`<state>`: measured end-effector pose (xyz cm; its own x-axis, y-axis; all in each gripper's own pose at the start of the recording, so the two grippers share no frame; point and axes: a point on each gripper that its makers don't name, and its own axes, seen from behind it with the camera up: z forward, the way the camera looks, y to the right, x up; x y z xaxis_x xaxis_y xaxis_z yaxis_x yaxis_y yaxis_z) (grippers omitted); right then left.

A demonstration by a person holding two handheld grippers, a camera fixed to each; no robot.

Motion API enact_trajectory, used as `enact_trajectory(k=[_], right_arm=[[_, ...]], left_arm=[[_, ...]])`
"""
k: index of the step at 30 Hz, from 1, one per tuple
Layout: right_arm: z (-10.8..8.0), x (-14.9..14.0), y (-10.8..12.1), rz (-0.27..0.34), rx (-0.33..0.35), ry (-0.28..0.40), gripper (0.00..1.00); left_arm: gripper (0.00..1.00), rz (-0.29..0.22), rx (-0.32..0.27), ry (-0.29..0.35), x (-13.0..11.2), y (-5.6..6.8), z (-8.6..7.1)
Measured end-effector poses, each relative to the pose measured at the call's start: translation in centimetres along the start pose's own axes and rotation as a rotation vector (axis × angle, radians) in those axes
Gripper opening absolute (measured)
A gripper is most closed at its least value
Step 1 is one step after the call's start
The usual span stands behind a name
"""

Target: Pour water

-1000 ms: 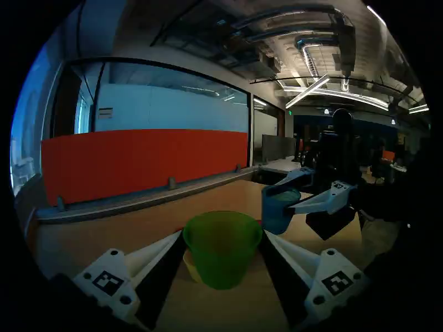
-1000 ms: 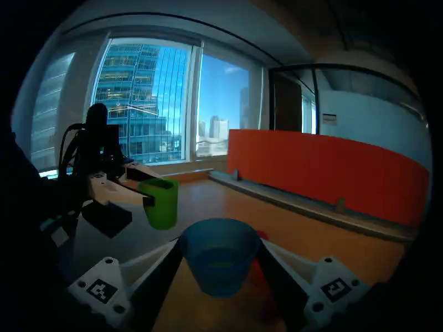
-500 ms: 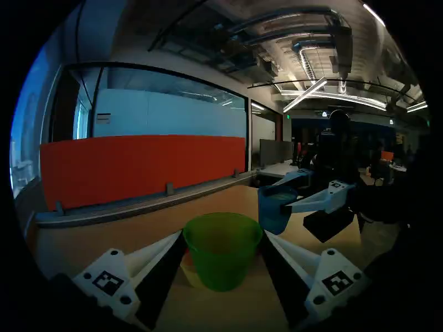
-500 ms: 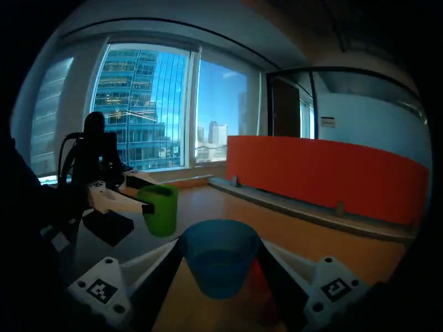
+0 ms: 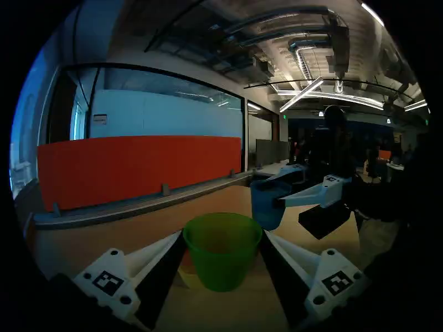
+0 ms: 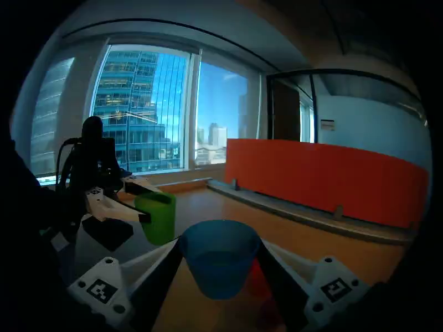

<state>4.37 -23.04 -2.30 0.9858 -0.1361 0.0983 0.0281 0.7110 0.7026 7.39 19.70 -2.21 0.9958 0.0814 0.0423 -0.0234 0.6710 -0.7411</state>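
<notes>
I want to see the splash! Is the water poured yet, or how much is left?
Done: both cups are picked up, the left gripper shut on the green cup, the right gripper on the blue cup. In hand: the blue cup is held upright with water in it, near the green one. Left: the tipping; the green cup looks empty, so nothing is poured yet.

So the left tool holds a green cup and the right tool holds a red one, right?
No, the right tool holds a blue cup, not red; the right gripper view shows it. The left tool does hold a green cup.
</notes>
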Motion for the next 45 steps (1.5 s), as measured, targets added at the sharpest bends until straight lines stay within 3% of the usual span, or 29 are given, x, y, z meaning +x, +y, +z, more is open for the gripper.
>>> enact_trajectory(k=[15,33,39,45], right_arm=[[0.7,2.3,0.3,-0.099,-0.010,0.011,0.92],[1.5,6.4,-0.4,-0.264,-0.019,0.040,0.92],[1.8,7.6,-0.5,-0.321,-0.028,0.051,0.92],[2.2,8.5,-0.4,-0.366,-0.033,0.054,0.92]], left_arm=[[0.89,0.019,-0.023,-0.002,-0.6,1.1,0.7],[0.89,0.030,-0.053,-0.010,-0.5,2.4,1.6],[0.89,0.031,-0.059,-0.011,-0.5,3.2,1.2],[0.88,0.032,-0.067,-0.015,-0.5,3.1,1.5]])
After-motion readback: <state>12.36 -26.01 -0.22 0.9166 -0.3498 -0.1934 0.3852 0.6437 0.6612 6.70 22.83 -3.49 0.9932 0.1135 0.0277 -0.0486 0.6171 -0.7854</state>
